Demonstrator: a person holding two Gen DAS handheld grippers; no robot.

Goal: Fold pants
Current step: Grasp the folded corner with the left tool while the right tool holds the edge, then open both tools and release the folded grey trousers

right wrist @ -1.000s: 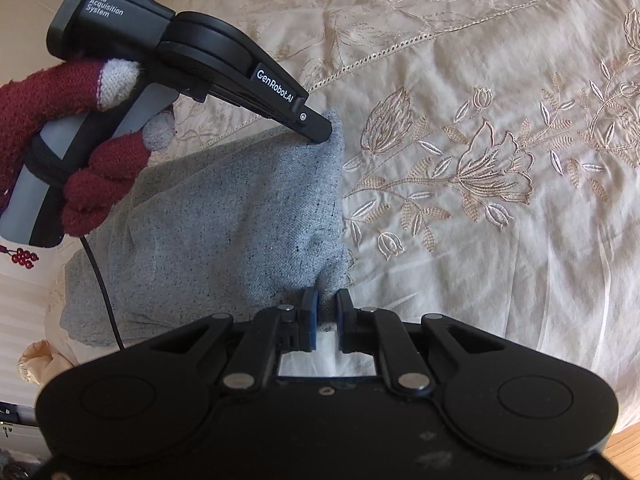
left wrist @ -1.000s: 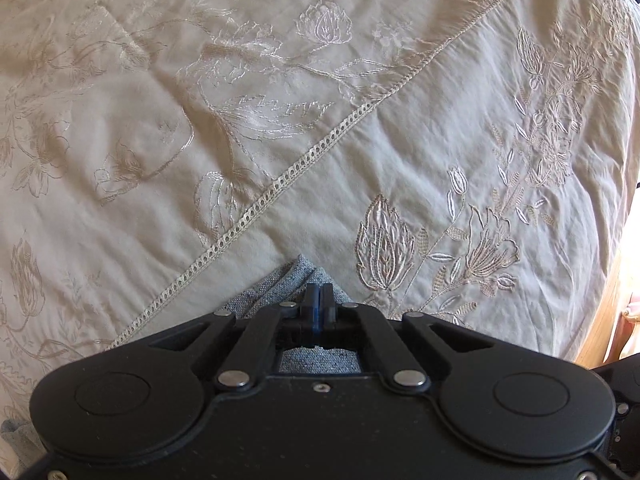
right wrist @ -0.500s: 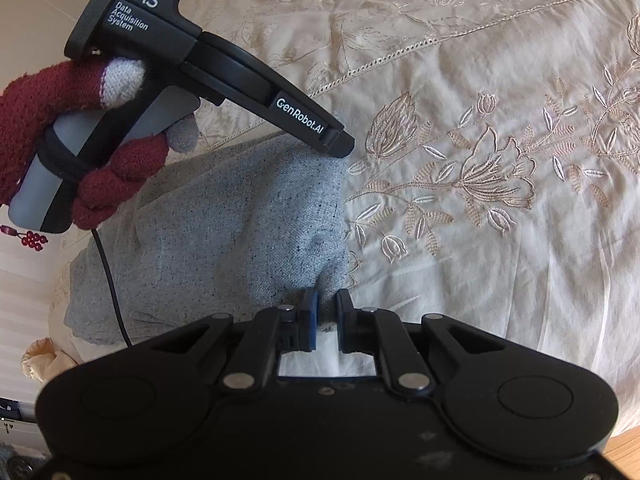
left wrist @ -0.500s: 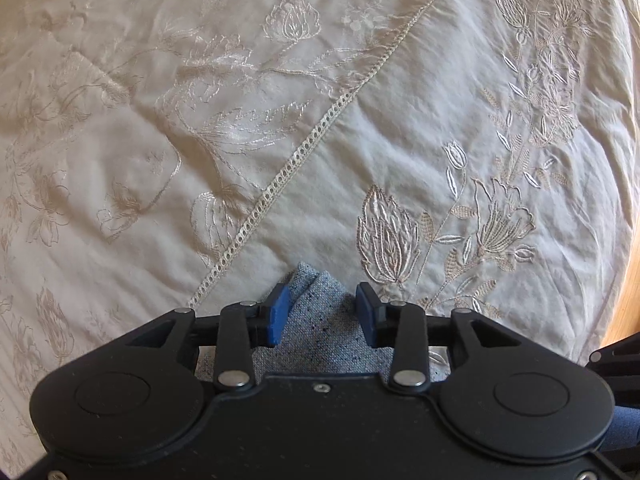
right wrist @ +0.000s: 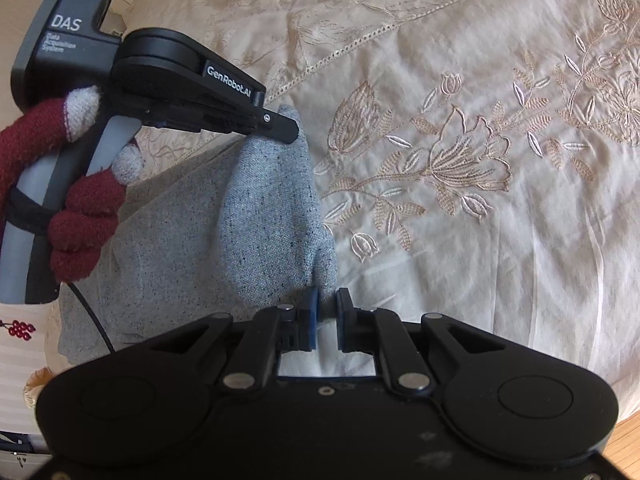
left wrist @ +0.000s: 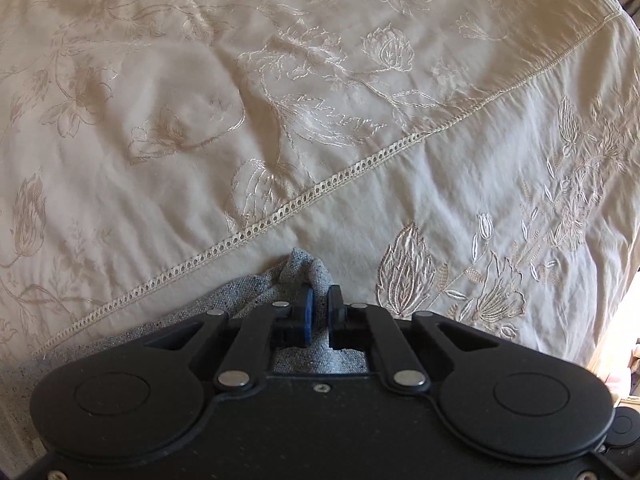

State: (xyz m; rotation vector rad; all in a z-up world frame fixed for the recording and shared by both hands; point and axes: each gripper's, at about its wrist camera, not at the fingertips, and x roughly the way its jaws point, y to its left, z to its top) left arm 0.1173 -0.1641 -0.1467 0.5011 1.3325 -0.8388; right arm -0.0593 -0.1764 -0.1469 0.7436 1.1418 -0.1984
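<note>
The grey speckled pants point(right wrist: 260, 220) lie folded on a cream embroidered bedspread point(right wrist: 480, 80). My left gripper point(left wrist: 319, 308) points steeply down and its jaws are closing, its blue pads pinching a bunched far corner of the pants point(left wrist: 304, 272). Seen from the right wrist, the left gripper point(right wrist: 290, 130) pulls that corner up into a raised ridge. My right gripper point(right wrist: 326, 312) is shut on the near corner of the same fold, with a narrow pleat of grey cloth between its pads.
A person's hand in a dark red glove point(right wrist: 80, 216) holds the left gripper's handle. A lace seam point(left wrist: 320, 188) runs diagonally across the bedspread point(left wrist: 360, 100). The bed's edge and wooden floor point(right wrist: 624, 436) show at the lower right.
The left jaws opened wide over the cloth, then closed again on a bunched pinch of it. The far corner now stands up in a ridge. The right gripper kept its hold and place.
</note>
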